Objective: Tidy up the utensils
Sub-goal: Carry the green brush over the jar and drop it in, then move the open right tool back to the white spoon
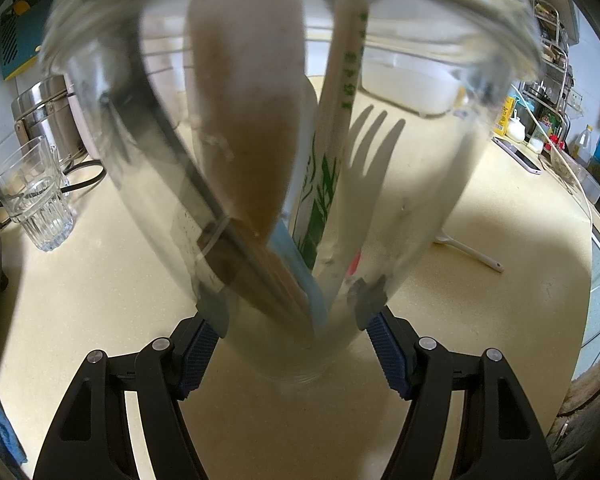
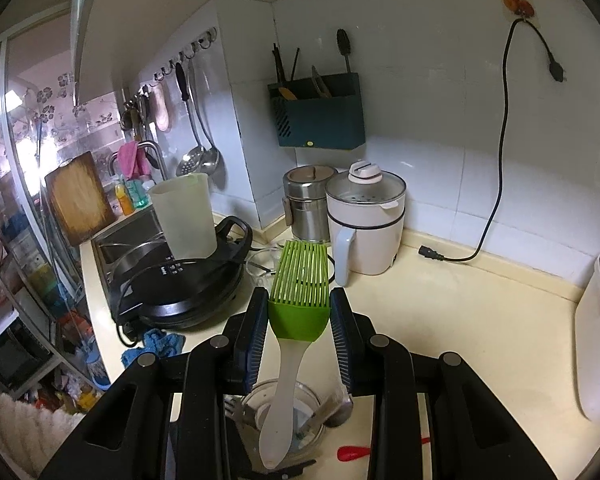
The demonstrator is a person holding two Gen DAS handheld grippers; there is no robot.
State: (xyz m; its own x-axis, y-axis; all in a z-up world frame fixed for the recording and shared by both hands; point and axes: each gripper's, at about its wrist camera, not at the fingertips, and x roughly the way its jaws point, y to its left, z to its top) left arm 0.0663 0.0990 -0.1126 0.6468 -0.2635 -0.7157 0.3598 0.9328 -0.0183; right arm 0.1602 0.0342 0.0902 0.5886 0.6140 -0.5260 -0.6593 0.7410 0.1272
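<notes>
Up close, the left gripper (image 1: 292,320) clamps a clear glass jar (image 1: 292,184) holding a white fork (image 1: 370,168), wrapped chopsticks (image 1: 340,92) and a wooden utensil (image 1: 244,112). Above that jar, the right gripper (image 2: 299,312) pinches a green silicone brush (image 2: 298,308) by its head, handle hanging down towards the jar's mouth.

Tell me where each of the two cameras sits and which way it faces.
Left wrist: on the left gripper, angled down at the glass jar it clamps, white fork inside; only black fingers show.
Right wrist: on the right gripper, facing the counter's tiled corner, holding a green silicone brush above the jar.
Shared: jar, steel canister.
</notes>
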